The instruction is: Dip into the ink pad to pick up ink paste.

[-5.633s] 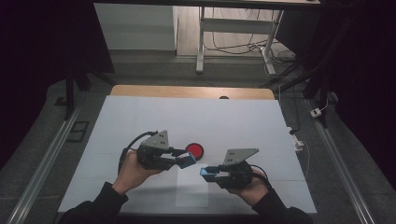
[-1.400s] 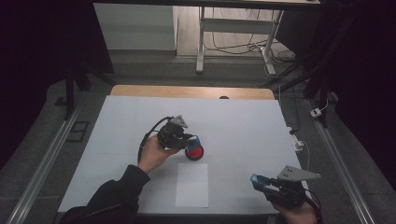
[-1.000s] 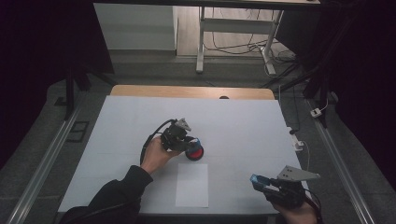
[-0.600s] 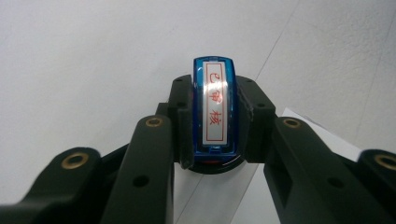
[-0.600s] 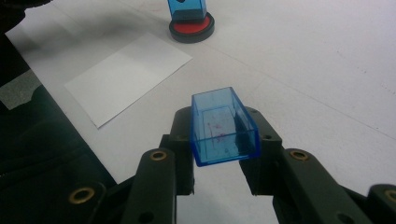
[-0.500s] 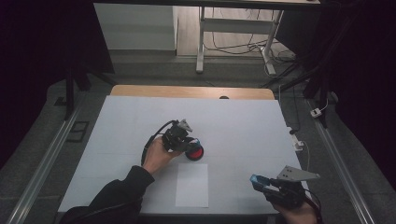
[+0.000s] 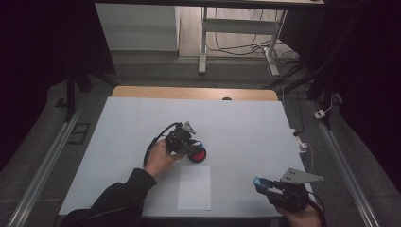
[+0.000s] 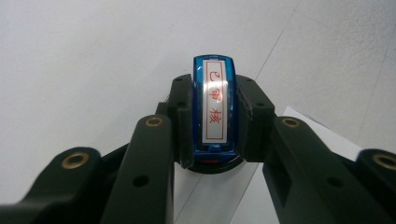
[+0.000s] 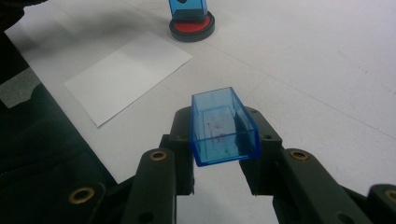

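Item one: stamp [image 8: 214, 109], blue clear plastic body with a white label in red characters. My left claw [image 7: 189, 142] is clamped on its two narrow sides, and it stands upright with its foot pressed into the red ink pad [image 7: 198, 156], a round black-rimmed dish near the middle of the counter [image 7: 246, 123]. Judged light, rigid and smooth-walled, so it could slip or twist between the pads; best held low on the flat sides, as now, and kept plumb so the face inks evenly.

Item two: stamp cap [image 9: 223, 126], a hollow blue clear box with faint red smears inside. My right claw [image 7: 265, 186] is closed on it at the near right corner of the counter, open end facing away. Judged very light and thin-walled, likely to crack if squeezed hard.

Item three: sheet of paper [image 7: 195, 187], lying flat near the front edge, just on my side of the ink pad, blank as far as I can tell.

Change against the earliest frame: both claws then met close together in front of the ink pad. Now they are well apart, the left over the pad, the right drawn back to the corner. Against the last second's frames, no visible shift.
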Available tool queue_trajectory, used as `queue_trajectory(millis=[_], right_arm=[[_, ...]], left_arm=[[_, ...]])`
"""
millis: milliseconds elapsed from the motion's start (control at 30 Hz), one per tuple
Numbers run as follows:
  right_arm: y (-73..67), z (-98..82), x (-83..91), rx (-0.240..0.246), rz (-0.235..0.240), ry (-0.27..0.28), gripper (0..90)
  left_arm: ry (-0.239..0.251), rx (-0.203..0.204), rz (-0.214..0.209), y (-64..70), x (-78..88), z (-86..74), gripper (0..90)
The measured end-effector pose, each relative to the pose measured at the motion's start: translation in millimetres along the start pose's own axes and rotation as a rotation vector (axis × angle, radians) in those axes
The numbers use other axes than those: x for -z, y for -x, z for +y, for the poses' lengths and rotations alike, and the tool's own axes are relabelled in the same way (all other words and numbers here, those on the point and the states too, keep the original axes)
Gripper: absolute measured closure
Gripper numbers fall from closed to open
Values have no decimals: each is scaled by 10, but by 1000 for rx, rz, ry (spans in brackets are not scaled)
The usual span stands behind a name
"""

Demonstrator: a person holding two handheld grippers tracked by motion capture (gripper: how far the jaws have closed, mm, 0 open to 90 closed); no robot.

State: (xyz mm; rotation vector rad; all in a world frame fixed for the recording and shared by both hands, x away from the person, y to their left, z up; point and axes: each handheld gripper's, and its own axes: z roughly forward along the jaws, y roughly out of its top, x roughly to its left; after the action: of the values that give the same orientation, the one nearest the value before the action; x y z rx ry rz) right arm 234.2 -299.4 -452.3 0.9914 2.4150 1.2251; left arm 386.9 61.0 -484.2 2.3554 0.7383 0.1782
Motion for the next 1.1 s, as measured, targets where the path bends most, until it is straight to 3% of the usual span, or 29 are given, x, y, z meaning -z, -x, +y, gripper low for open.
queue_trajectory(millis=[567, 733, 1000, 1100], right_arm=[[-2, 2, -5, 2, 0, -4, 682], [-2, 1, -5, 1, 1, -5, 682], [0, 1, -7, 0, 3, -4, 682], [1, 1, -8, -2, 4, -4, 682]], left_arm=[[-40, -65, 80, 152, -19, 57, 704], [-30, -31, 51, 96, -15, 41, 704], [7, 51, -35, -56, -11, -16, 704], [9, 56, -43, -75, -11, -22, 704]])
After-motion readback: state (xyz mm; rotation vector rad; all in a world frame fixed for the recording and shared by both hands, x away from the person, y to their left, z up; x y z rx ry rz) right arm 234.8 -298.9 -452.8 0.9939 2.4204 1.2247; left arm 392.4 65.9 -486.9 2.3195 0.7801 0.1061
